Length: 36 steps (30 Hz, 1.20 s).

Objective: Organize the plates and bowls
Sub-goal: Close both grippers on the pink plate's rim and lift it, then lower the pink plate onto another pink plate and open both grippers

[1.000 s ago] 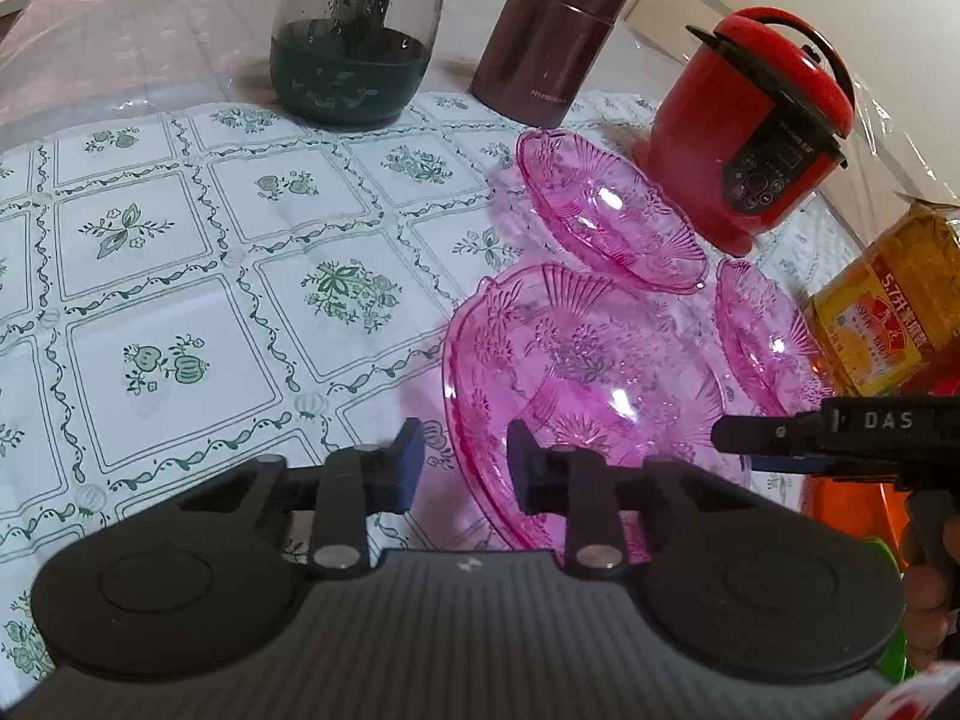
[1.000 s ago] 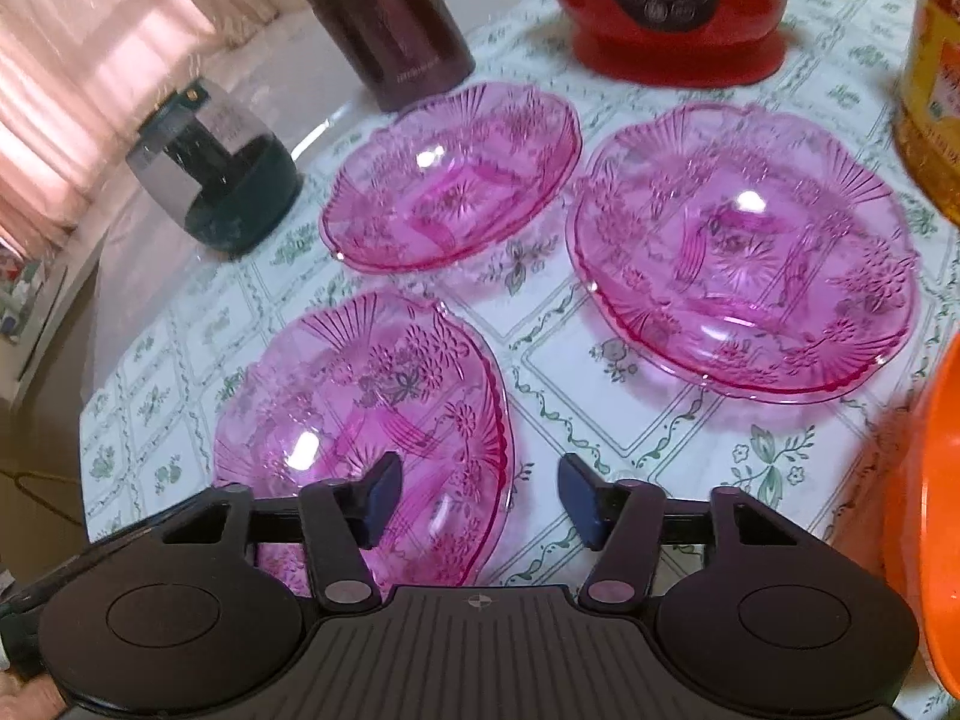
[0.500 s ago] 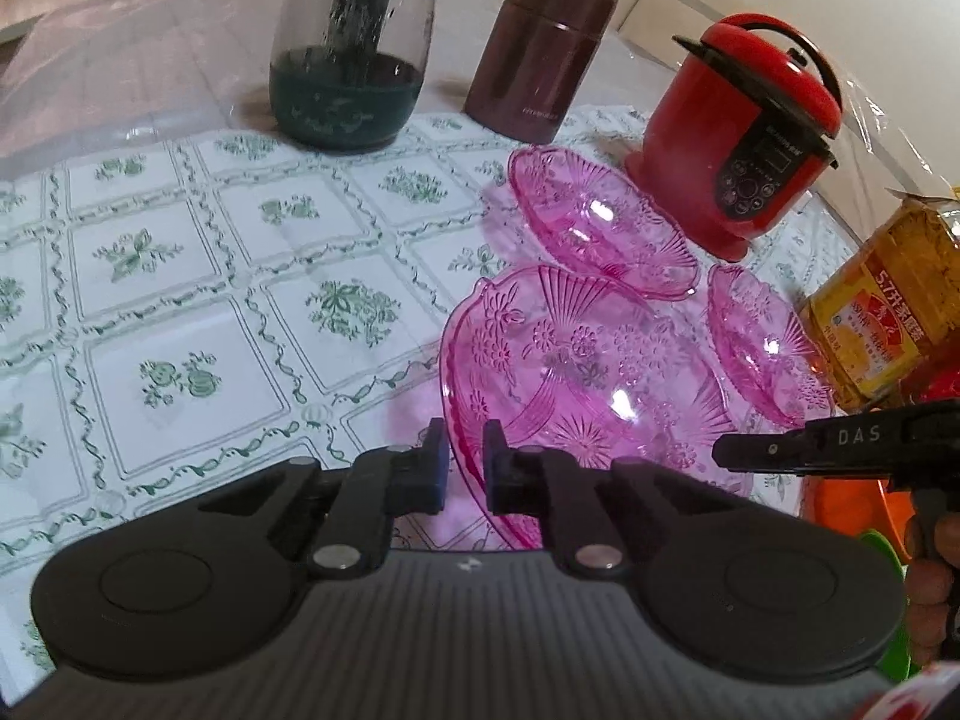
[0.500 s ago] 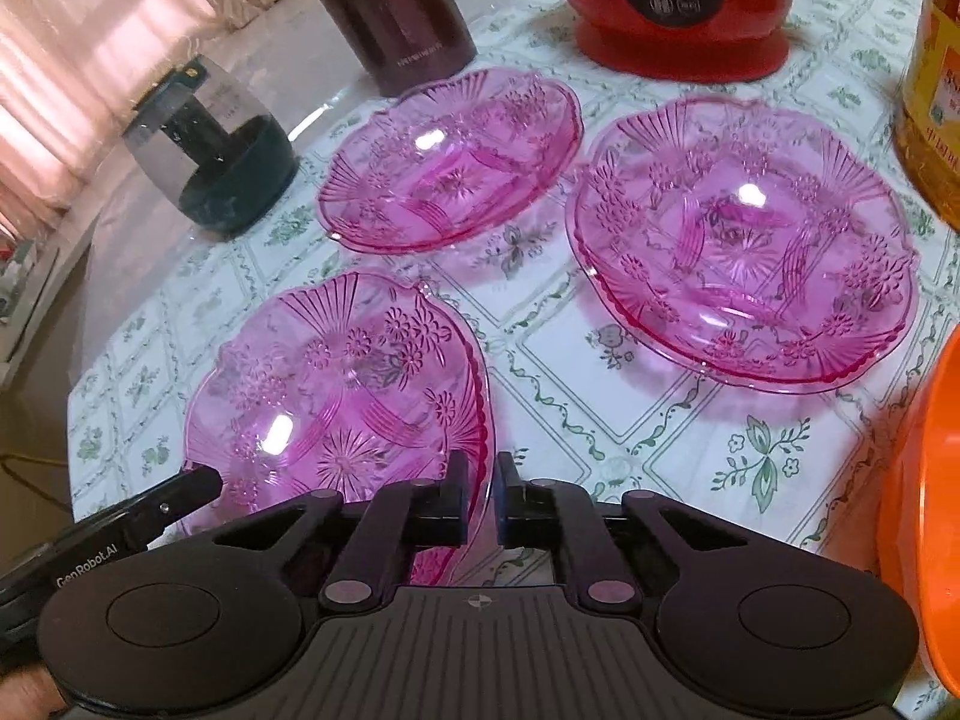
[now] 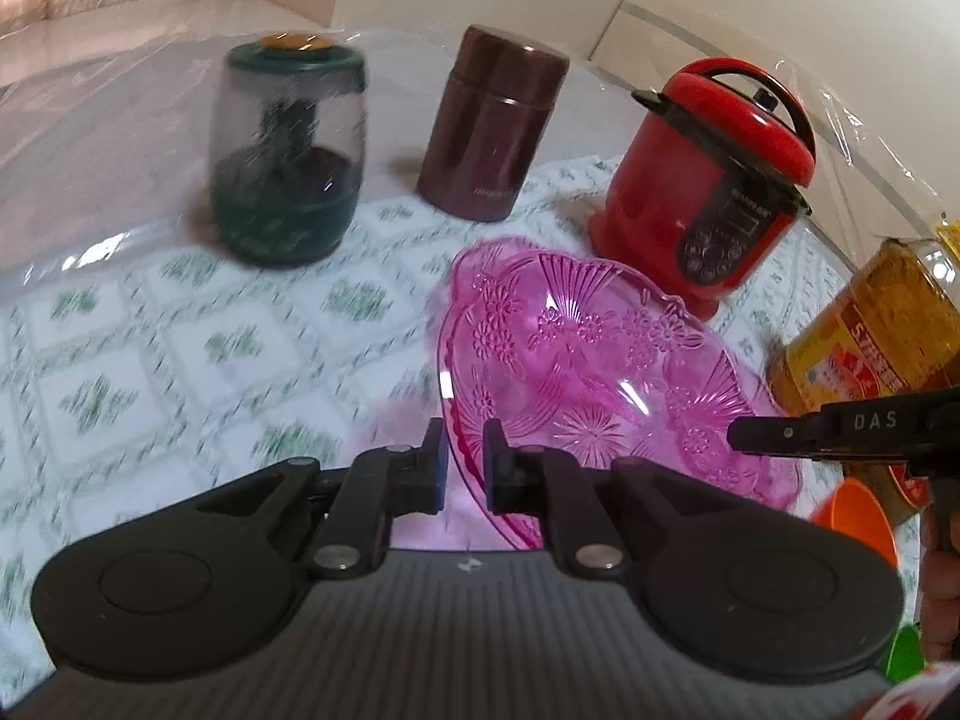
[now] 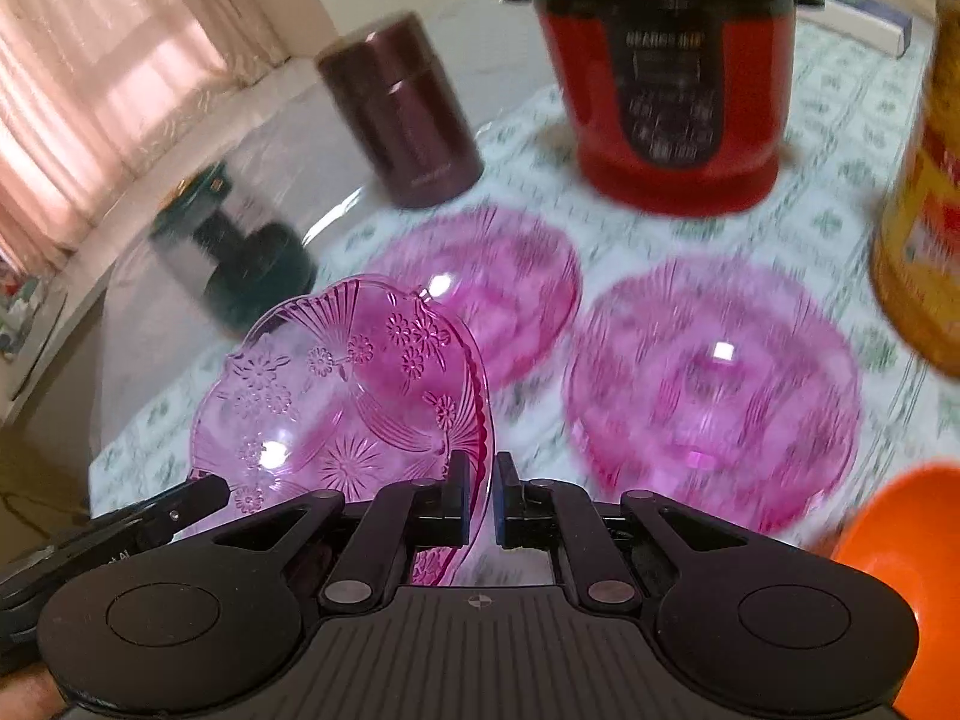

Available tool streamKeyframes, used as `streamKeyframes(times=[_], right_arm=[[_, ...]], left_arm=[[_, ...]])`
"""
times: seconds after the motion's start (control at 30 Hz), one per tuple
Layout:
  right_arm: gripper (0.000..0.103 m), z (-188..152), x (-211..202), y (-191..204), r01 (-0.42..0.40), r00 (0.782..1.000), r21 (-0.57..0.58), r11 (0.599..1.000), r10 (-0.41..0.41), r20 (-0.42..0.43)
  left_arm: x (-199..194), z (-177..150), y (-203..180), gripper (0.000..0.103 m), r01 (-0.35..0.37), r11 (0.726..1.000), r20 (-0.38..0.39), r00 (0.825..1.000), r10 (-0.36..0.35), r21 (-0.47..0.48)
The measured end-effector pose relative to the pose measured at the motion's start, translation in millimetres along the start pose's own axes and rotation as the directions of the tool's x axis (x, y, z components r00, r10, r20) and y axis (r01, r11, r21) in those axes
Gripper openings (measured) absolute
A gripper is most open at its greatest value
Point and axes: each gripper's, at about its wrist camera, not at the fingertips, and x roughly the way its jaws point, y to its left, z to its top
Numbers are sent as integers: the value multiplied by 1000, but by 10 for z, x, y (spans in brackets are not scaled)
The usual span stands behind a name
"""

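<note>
A pink patterned glass plate (image 5: 588,384) hangs tilted above the tablecloth, held from both sides. My left gripper (image 5: 463,462) is shut on its near left rim. My right gripper (image 6: 480,498) is shut on the opposite rim of the same plate (image 6: 336,402), and its dark tip (image 5: 744,437) shows at the right of the left wrist view. Two more pink plates (image 6: 498,288) (image 6: 714,384) lie flat on the table behind the lifted one, blurred by motion.
At the back stand a green-lidded glass jar (image 5: 288,156), a brown flask (image 5: 498,120) and a red rice cooker (image 5: 714,180). A yellow oil bottle (image 5: 870,348) and an orange bowl (image 6: 900,540) sit at the right. A green-patterned tablecloth (image 5: 180,360) covers the table.
Both grippers went from open around the near plate's rim to shut on it. Together they have lifted the plate off the table, and both views have risen.
</note>
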Motion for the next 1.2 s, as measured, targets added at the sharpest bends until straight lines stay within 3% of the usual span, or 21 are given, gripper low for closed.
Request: streamKeyframes(times=[0.2, 0.4, 0.63, 1.0, 1.07, 1.1, 1.17, 1.2], right_arm=[[8, 423, 181, -59, 42, 999, -18, 999, -42, 31], [8, 743, 546, -216, 56, 998, -1, 998, -56, 9], [8, 873, 891, -314, 79, 997, -31, 996, -79, -4], [9, 865, 1120, -380, 89, 996, -55, 994, -90, -3], [10, 872, 1136, -388, 90, 996, -57, 994, -90, 12], [12, 878, 1144, -403, 88, 996, -52, 995, -87, 19], [32, 894, 1138, -433, 91, 995, -41, 995, -90, 35], [52, 892, 1116, -453, 84, 996, -34, 996, -82, 47]], left_arm=[[363, 339, -105, 10, -3, 1000, 6, 1000, 2, 18], [804, 524, -109, 10, -24, 999, -15, 1000, 25, 38], [1141, 571, -108, 10, -39, 998, -37, 998, 42, 58], [1321, 545, -194, 13, -89, 987, -40, 995, 95, 134], [1347, 544, -211, 32, -110, 981, -37, 992, 117, 157], [1355, 547, -211, 35, -110, 981, -34, 993, 117, 163], [1351, 551, -190, 36, -105, 982, -28, 993, 111, 154], [1341, 554, -176, 36, -105, 984, -25, 994, 110, 147]])
